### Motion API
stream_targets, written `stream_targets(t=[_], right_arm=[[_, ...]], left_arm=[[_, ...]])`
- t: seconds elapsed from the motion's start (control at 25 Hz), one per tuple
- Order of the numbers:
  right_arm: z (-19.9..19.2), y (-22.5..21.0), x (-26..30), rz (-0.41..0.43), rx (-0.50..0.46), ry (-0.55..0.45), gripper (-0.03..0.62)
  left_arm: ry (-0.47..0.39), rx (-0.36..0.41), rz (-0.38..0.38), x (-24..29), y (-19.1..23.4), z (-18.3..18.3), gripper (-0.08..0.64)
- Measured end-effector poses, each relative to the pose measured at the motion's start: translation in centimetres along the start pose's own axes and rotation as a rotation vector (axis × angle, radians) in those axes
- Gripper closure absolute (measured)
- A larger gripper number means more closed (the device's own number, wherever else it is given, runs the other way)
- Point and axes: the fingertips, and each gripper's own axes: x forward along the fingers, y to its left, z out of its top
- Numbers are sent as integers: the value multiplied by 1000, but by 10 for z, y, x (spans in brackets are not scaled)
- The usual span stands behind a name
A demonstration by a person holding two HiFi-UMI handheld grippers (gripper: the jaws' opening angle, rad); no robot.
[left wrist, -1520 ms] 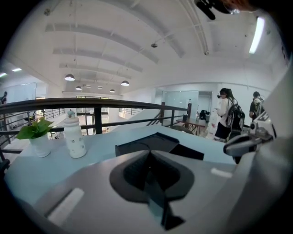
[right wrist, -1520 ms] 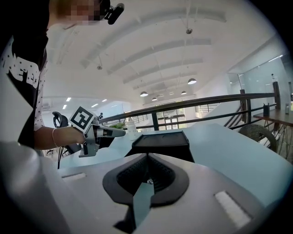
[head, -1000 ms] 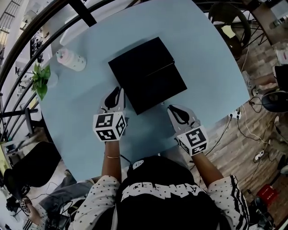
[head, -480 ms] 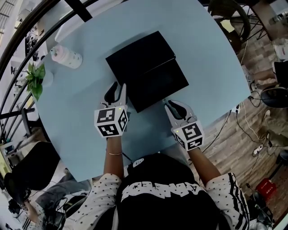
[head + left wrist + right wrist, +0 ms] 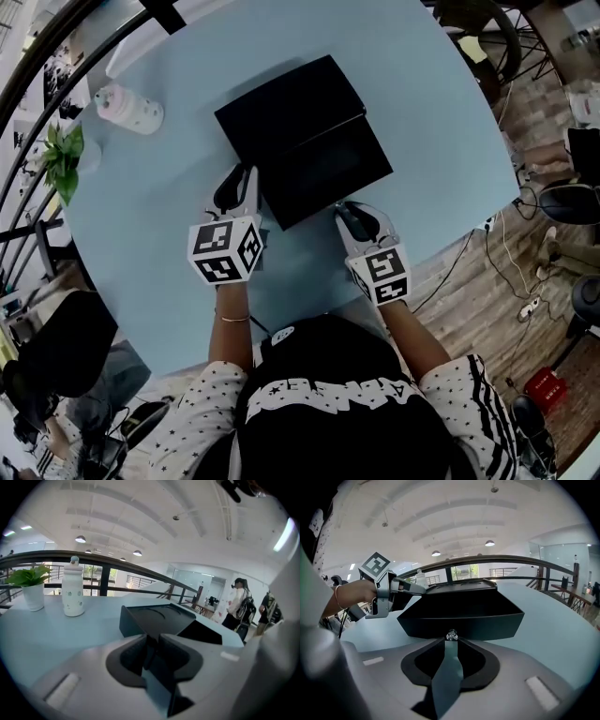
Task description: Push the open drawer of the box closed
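Both pressed together, left tool (image 5: 245,176) beside the box (image 5: 286,103), right tool (image 5: 345,211) at its drawer (image 5: 323,169).

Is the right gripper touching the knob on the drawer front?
Touching. In the right gripper view, the right gripper has its closed fingers meeting the knob on the drawer, with no gap showing between them.
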Motion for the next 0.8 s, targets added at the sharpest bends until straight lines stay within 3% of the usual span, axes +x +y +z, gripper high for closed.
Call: stream_targets(t=[0.8], right_arm=[[2,3,8,-30,-9,12,528]], left_arm=[[2,58,-31,0,6,-2,560]])
